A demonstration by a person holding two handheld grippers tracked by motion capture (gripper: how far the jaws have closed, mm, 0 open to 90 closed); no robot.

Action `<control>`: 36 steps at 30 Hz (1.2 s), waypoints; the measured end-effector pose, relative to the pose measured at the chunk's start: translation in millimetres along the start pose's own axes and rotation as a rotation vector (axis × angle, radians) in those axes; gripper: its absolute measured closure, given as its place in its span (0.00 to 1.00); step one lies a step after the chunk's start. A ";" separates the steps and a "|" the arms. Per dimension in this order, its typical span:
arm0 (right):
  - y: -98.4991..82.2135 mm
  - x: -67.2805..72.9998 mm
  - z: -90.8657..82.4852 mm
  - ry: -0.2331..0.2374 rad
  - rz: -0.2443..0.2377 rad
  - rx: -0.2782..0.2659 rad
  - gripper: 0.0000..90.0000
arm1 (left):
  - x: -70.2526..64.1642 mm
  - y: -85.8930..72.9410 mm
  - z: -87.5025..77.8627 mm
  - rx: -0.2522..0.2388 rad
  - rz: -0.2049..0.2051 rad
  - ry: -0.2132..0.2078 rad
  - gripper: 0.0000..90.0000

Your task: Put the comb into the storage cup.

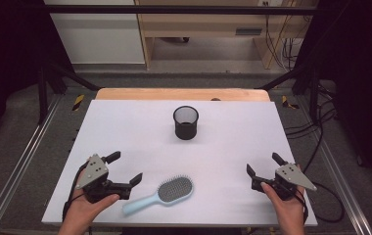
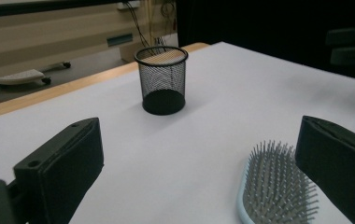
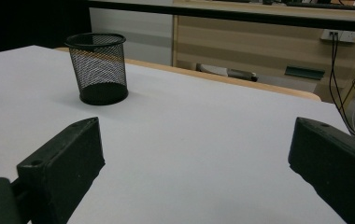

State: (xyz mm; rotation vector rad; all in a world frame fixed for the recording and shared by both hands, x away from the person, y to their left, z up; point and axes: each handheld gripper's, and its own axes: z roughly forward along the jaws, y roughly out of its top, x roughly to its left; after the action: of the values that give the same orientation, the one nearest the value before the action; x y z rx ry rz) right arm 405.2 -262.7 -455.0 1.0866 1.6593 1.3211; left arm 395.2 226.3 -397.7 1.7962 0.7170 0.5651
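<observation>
A black mesh cup (image 1: 186,122) stands upright and empty-looking at the middle back of the white table top (image 1: 233,147); it appears in the left gripper view (image 2: 162,79) and the right gripper view (image 3: 99,67) too. A light blue hairbrush (image 1: 163,194) lies bristles up near the front edge, handle toward the front left. My left gripper (image 1: 124,168) is open just left of the brush, whose head (image 2: 276,186) lies by its right jaw. At the front right my right gripper (image 1: 264,165) is open, with bare table between its jaws.
A wooden strip (image 1: 181,94) runs along the table's far edge. Black frame bars (image 1: 52,73) and cables (image 1: 316,127) flank the table, and wooden furniture (image 1: 213,29) stands behind it. The other gripper (image 2: 353,46) appears dimly at the right of the left gripper view.
</observation>
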 end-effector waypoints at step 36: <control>-3.1 1.7 3.3 0.013 -0.015 0.026 0.04 | -15.4 -32.5 33.9 0.258 0.052 -0.103 0.03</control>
State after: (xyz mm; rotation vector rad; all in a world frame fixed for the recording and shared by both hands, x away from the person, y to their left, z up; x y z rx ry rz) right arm 407.1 -260.3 -458.7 1.0801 1.6950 1.3030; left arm 400.8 201.0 -439.8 2.0723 0.6985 0.4247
